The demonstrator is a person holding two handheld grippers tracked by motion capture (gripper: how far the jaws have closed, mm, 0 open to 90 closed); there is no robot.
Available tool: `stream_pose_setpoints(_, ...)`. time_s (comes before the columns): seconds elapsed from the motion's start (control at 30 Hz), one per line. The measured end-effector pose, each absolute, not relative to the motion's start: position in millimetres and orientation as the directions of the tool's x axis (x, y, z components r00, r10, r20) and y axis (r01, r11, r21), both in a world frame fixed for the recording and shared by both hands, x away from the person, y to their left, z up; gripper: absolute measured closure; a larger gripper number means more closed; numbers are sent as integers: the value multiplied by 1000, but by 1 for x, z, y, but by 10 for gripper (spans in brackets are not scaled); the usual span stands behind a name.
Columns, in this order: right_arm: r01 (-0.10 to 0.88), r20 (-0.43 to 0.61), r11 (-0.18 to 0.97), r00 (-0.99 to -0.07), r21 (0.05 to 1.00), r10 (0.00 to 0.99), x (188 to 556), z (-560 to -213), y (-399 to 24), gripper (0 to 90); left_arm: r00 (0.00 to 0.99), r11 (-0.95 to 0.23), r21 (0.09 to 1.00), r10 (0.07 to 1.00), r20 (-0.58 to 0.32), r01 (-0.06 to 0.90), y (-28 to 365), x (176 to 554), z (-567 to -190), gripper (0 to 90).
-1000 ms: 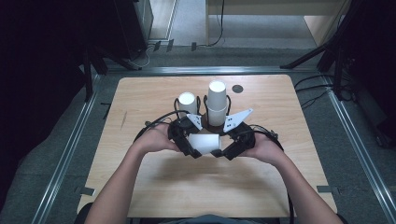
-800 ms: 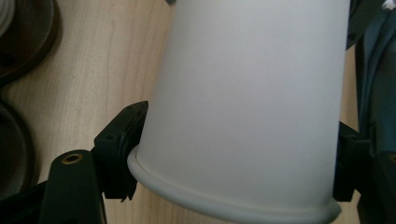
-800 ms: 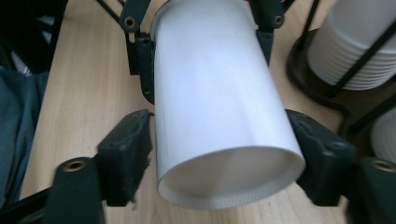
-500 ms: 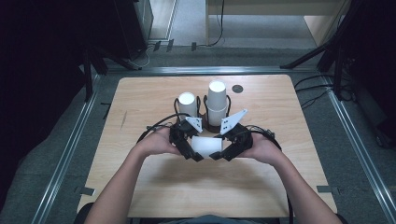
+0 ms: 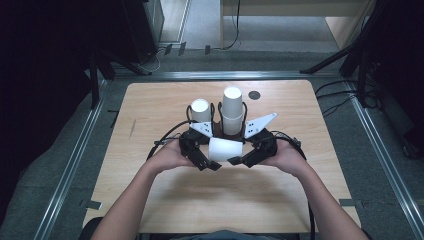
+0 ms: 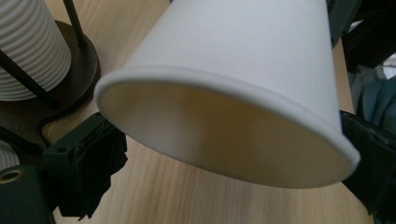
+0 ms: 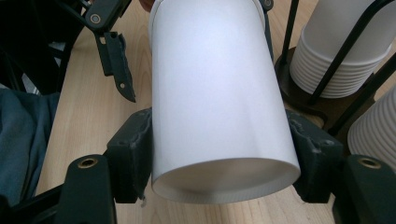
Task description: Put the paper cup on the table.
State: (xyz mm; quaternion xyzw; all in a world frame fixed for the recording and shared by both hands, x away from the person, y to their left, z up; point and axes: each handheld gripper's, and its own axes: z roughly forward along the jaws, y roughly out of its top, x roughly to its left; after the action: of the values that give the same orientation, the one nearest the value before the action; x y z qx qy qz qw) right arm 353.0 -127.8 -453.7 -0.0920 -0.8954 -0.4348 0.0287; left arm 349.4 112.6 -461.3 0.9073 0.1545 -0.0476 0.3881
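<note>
Across the wooden table (image 5: 165, 107) I have a black wire rack (image 5: 217, 122) standing toward the far edge, with two stacks of white paper cups (image 5: 232, 111) in it. Just nearer me, a single paper cup (image 5: 225, 149) lies on its side between both grippers, lifted off the table, probably so one can hand it to the other. My right gripper (image 5: 237, 161) has its jaws clamped on the cup's base end, pads pressing both sides. My left gripper (image 5: 214, 166) has just been opening: its jaws stand wide beside the cup's rim, the near pad clear of it.
</note>
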Motion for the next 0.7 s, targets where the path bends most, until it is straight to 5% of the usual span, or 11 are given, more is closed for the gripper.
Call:
stream_pose_setpoints(0.4, 204, 151, 557, -979, 805, 141, 354, -449, -132, 331, 935, -540, 765, 250, -253, 351, 119, 349, -457, 39)
stream_pose_setpoints(0.7, 215, 187, 511, -977, 832, 107, 354, -447, -132, 331, 924, -462, 800, 207, -321, 382, 125, 351, -456, 144)
